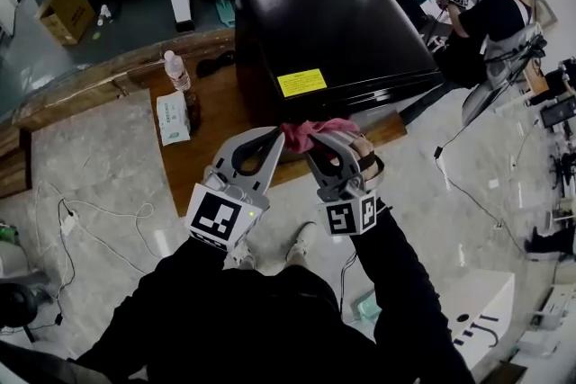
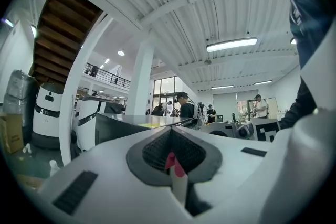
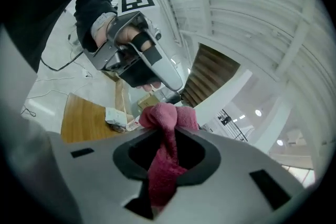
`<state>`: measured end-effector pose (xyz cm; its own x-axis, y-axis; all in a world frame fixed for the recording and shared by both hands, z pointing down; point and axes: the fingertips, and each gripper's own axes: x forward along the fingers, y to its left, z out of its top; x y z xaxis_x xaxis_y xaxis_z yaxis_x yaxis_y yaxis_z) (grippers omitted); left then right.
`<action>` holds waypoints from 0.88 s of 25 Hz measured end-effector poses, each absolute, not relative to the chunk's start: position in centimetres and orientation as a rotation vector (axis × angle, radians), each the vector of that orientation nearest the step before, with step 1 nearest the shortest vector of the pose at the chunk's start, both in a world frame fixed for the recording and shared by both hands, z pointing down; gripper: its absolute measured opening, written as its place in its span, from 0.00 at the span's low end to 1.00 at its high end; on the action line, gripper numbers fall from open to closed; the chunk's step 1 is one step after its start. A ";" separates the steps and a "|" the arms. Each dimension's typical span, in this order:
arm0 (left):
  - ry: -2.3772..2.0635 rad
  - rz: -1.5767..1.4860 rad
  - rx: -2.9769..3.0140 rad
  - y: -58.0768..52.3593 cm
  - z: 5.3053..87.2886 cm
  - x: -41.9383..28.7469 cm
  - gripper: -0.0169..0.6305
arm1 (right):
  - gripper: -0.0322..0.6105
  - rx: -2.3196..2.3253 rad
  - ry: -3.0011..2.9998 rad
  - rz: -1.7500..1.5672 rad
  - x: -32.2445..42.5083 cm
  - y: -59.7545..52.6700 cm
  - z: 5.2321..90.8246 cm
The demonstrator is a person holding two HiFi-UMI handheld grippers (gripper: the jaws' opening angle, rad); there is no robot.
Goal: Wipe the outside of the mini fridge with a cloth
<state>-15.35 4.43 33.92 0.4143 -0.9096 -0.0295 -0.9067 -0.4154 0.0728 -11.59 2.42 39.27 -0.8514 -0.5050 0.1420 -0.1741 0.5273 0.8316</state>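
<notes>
Right gripper (image 3: 167, 136) jaws clamped on pink cloth (image 3: 164, 113); left gripper (image 2: 170, 136) jaws closed on a sliver of same cloth. Tips meeting mid-frame in head view, at black mini fridge's (image 1: 333, 22) near edge. Bottle (image 1: 177, 72) and tissue pack (image 1: 173, 117) left of fridge on wooden table (image 1: 193, 162).

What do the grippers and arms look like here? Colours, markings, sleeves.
Left gripper and right gripper: light grey curved fingers, dark ribbed pads. Each carries a white cube with black square markers. Long black sleeves, black hand straps.
</notes>
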 end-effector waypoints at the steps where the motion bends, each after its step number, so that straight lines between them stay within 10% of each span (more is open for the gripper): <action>1: -1.673 -0.105 2.602 4.1 34.4 -14.8 0.04 | 0.17 0.538 -2.415 -1.273 -11.4 2.2 39.4; 22: -1.675 0.085 2.422 1.7 50.3 -10.0 0.04 | 0.16 0.091 -2.426 -1.245 -8.7 -0.4 54.6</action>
<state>-10.00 1.72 50.29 0.3579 -0.9204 0.1572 -0.9316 -0.3405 0.1271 -8.73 -0.39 54.61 -0.9138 -0.2401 0.3274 0.1260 0.5989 0.7909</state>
